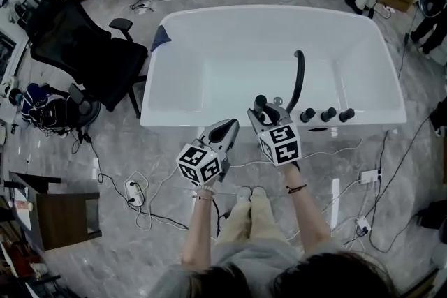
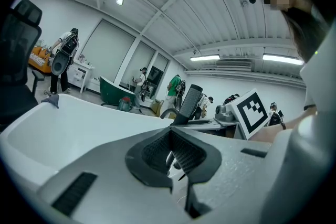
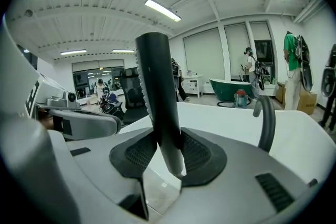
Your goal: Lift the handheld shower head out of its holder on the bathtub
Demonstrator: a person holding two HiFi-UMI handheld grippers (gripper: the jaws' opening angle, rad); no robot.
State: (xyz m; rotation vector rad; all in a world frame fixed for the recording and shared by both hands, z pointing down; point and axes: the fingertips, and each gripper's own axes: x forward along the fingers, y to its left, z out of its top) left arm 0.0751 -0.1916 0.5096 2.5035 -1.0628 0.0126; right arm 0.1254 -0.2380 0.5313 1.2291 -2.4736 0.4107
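Gripping the handheld shower head [image 3: 157, 92] in the right gripper [image 3: 167, 152]: pads are pinched on its dark handle, which stands upright between them (can't tell whether its lower end is free). The left gripper [image 2: 170, 152] sits just beside it on my left, jaws together, nothing between them. Both are at the near rim of the white bathtub [image 1: 209, 21]. A dark hose [image 1: 299, 77] arcs up just beyond the right gripper. Three black knobs [image 1: 327, 114] line the rim to its right. A black office chair [image 1: 80, 45] stands off the tub's left end.
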